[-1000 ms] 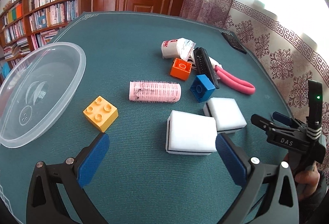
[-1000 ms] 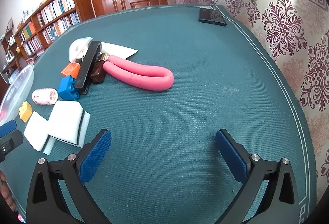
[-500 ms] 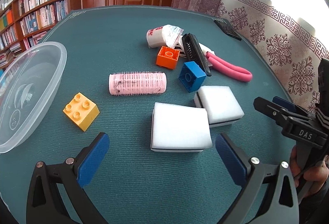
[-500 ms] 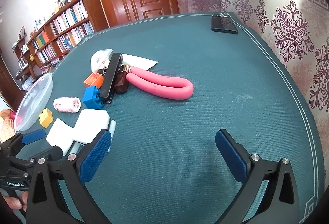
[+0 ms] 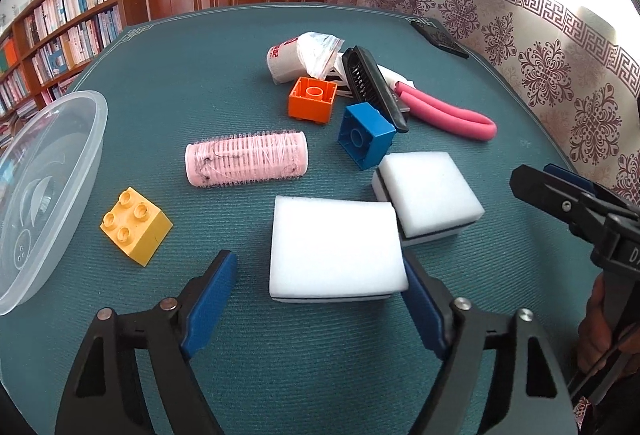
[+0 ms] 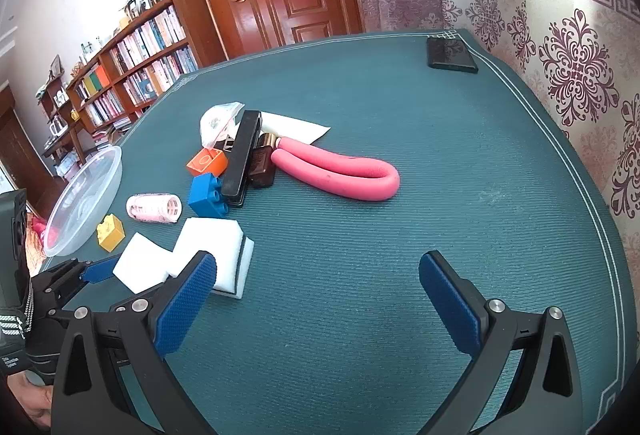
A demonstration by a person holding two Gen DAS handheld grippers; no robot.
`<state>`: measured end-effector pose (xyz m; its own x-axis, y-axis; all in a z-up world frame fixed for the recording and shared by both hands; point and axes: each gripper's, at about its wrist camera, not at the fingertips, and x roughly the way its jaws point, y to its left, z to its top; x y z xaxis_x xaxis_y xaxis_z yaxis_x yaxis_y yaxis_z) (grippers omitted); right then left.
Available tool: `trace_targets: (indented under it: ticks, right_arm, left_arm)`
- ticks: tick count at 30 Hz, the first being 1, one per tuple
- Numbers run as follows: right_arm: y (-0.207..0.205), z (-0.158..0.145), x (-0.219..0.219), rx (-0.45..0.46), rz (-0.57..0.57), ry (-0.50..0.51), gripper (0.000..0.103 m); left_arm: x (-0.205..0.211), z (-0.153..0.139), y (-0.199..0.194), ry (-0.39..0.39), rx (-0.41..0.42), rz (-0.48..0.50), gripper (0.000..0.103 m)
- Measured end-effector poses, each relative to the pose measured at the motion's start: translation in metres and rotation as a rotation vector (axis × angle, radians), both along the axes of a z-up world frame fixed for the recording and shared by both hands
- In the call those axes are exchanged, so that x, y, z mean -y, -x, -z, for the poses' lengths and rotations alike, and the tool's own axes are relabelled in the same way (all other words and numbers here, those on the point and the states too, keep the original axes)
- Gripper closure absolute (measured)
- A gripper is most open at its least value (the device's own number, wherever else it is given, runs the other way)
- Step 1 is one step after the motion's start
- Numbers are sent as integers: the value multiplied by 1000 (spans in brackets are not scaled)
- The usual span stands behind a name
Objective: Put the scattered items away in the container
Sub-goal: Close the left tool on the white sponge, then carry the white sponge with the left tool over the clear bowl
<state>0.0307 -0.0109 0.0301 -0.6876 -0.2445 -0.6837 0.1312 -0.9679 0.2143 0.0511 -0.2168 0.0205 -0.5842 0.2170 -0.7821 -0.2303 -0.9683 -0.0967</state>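
**Nothing is lying in the bowl yet**

Every scattered item is sitting out on the green counter [image 5: 160, 67]: two white sponges, the nearer sponge [image 5: 336, 247] at lower centre, a pink hair roller [image 5: 246, 159], yellow [image 5: 136, 225], orange and blue bricks, a black brush and a pink foam curler. The clear plastic bowl [image 5: 86, 155] is waiting at the left edge, apparently empty. The left tongs [image 5: 320, 299] are spreading wide, bracketing the nearer sponge. The right tongs [image 6: 320, 299] are hanging wide over bare cloth, gripping nothing.

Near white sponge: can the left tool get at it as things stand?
Probably yes. The left tool is open, its fingers either side of the near white sponge. The second sponge crowds its far right corner.
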Motion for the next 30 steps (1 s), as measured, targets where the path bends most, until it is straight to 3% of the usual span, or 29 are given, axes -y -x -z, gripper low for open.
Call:
trace_targets:
  ticks: [6, 22, 30]
  right_arm:
    - [0, -1, 8, 4, -19, 10, 0]
    - [6, 3, 49, 19, -79, -25, 0]
    - [12, 8, 69, 41, -96, -43, 5]
  left_arm:
    - [-6, -4, -7, 2, -27, 36, 39]
    - [29, -31, -18, 40, -150, -74, 39]
    - [50, -35, -17, 40, -172, -129, 39]
